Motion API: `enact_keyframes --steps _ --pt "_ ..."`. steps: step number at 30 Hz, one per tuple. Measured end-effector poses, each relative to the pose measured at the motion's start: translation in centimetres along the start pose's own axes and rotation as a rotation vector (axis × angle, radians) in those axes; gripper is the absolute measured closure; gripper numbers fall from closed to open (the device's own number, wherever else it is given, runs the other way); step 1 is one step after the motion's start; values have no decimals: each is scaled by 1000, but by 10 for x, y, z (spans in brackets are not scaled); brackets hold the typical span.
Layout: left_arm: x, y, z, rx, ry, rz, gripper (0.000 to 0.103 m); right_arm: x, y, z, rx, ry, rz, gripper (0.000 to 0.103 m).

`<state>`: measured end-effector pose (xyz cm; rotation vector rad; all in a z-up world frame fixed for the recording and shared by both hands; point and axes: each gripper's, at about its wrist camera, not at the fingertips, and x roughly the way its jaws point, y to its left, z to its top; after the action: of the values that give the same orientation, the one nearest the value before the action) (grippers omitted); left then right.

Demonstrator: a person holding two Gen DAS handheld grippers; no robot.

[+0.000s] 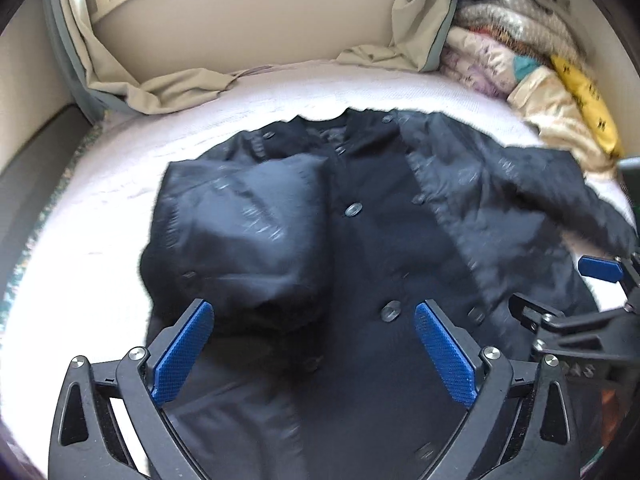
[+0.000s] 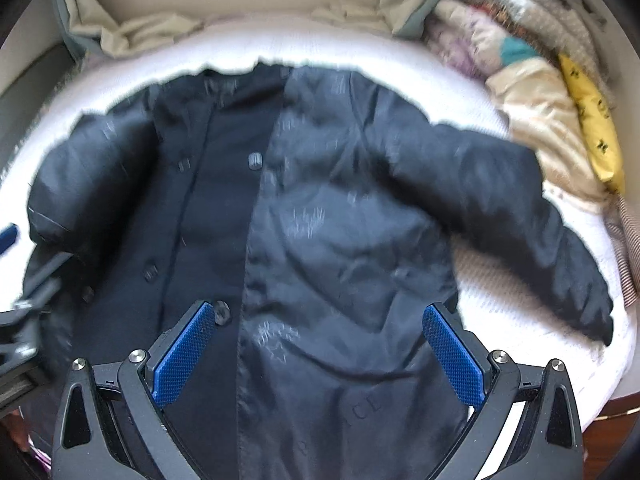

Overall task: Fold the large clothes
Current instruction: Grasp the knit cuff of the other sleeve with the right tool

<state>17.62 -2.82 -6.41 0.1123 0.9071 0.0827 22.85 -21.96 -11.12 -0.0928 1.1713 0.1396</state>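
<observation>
A large dark navy padded jacket (image 1: pixel 372 240) lies front-up on a white bed, collar at the far side, snaps down its middle. Its left sleeve (image 1: pixel 240 232) is folded in over the chest. Its right sleeve (image 2: pixel 520 216) stretches out to the right. My left gripper (image 1: pixel 314 320) is open and empty above the jacket's lower front. My right gripper (image 2: pixel 320 322) is open and empty above the jacket's right front panel (image 2: pixel 340 240). The right gripper also shows at the right edge of the left wrist view (image 1: pixel 560 292). Both views are blurred.
The white bed cover (image 1: pixel 100 240) surrounds the jacket. A pile of folded clothes (image 1: pixel 520 52), with a yellow piece (image 2: pixel 592 120), sits at the far right. Beige crumpled bedding (image 1: pixel 168 92) lies along the far wall.
</observation>
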Motion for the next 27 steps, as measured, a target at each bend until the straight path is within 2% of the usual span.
enact_keyframes --steps 5,8,12,16,17,18,20,23,27 --pt "-9 24 -18 -20 40 31 1 35 13 -12 -58 87 -16 0" --pt "-13 42 -29 -52 63 37 1 47 12 -17 -50 98 -3 0" --pt "-23 87 -36 -145 77 54 1 52 7 -19 -14 113 15 0" --pt "-33 140 -37 -260 56 136 1 50 13 -13 -45 121 -14 0" --pt "-37 155 -36 -299 49 144 1 45 15 -9 -53 99 -28 4" --pt "-39 163 -36 -326 44 143 1 38 22 -5 -68 70 -37 15" --pt "-44 179 -36 -376 34 134 1 14 43 3 -141 -22 -58 23" --pt "-46 193 -32 -420 32 119 1 -23 85 15 -265 -161 -15 23" --pt "-45 200 -27 -452 32 96 1 -48 142 25 -420 -261 62 21"
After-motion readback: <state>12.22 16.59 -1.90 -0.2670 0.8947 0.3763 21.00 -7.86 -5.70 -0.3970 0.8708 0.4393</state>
